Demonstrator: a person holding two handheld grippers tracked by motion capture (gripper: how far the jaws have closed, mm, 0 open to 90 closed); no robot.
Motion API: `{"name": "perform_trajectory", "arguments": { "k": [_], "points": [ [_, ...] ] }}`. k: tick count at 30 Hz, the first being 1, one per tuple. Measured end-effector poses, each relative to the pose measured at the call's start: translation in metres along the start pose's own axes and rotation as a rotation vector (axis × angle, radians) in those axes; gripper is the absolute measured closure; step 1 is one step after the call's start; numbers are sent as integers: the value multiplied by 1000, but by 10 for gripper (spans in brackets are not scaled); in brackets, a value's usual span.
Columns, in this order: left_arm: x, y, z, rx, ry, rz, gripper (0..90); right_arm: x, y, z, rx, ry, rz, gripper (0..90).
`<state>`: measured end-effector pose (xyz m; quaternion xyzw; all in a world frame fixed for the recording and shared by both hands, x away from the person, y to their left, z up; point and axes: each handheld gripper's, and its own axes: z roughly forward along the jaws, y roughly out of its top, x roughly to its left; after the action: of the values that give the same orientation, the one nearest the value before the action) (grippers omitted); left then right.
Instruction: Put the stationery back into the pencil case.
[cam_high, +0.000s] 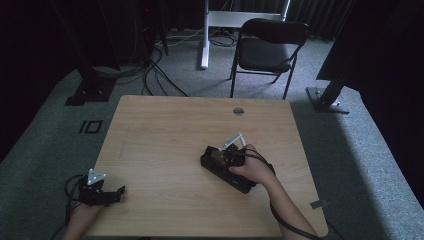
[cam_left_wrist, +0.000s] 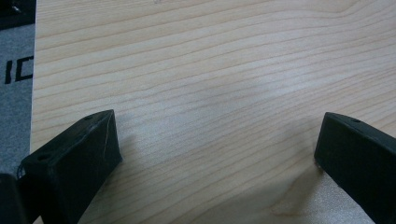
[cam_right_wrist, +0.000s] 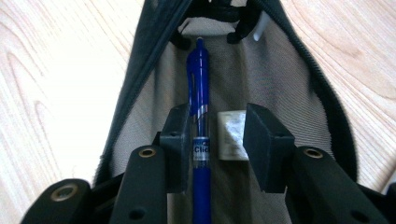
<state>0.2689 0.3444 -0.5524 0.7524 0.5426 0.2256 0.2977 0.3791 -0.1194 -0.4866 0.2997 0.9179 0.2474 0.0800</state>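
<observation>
blue pen (cam_right_wrist: 200, 140) in the open pouch (cam_right_wrist: 289, 84), between the right claw's (cam_right_wrist: 212, 140) spread jaws, against one

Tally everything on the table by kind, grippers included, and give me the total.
Blue pen: 1, lying inside the case
Black pencil case, open on the table: 1
White label inside the case: 1
Grippers: 2, the left gripper and the right gripper
Total: 5
</observation>
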Motion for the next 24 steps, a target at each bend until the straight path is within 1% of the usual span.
{"name": "perform_trajectory", "arguments": {
  "k": [2, 14, 16, 24],
  "points": [
    [0, 0, 0, 0, 0, 0, 3, -1, 1, -3, -9, -8, -1, 615],
    [0, 0, 0, 0, 0, 0, 3, -4, -2, -16, -29, -2, 1, 617],
    [0, 0, 0, 0, 0, 0, 3, -5, -2, -20, -37, -4, 4, 614],
    [0, 0, 0, 0, 0, 0, 3, -4, -3, -28, -49, 12, 0, 616]
  ]
}}
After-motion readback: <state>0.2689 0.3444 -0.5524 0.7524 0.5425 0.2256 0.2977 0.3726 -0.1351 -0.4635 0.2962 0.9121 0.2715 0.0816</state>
